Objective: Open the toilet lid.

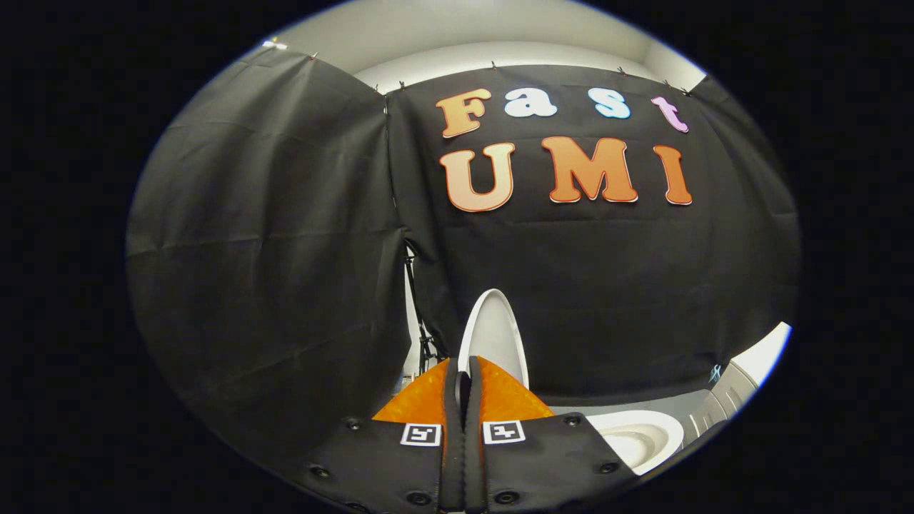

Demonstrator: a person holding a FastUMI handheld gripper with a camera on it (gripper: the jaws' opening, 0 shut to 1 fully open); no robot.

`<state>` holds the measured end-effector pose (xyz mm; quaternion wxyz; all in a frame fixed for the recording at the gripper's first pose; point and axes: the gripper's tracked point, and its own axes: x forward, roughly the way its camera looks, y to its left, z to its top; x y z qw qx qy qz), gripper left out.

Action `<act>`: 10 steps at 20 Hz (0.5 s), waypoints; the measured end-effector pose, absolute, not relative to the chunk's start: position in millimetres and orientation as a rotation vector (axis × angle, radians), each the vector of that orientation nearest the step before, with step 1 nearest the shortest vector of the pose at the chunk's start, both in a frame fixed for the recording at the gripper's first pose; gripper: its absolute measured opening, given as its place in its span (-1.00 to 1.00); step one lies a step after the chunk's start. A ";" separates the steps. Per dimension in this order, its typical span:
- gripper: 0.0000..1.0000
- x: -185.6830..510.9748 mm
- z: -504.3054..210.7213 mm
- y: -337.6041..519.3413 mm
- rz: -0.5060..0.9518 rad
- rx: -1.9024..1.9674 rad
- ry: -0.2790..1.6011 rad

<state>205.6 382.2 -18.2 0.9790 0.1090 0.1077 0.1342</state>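
Observation:
The white toilet lid (494, 330) stands raised, nearly upright, just beyond my fingers, and I see it at a narrow angle. My gripper (463, 365) is shut, with only a thin slot between the fingers. Its tips meet the lid's near left rim and seem to pinch that edge. The lid's lower part and hinge are hidden behind the fingers. The open toilet bowl (638, 437) with its white rim lies low to the right of the fingers.
Black cloth walls close in behind the lid and on the left. A gap between the cloth panels shows a dark stand (421, 335). A white fixture (742, 375) sits beyond the bowl at the far right.

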 end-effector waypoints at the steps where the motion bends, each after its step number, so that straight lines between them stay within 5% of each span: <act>1: -0.84 204.9 -18.7 392.0 0.284 0.200 0.219; 10: -0.84 200.7 -23.5 445.6 0.340 0.124 0.239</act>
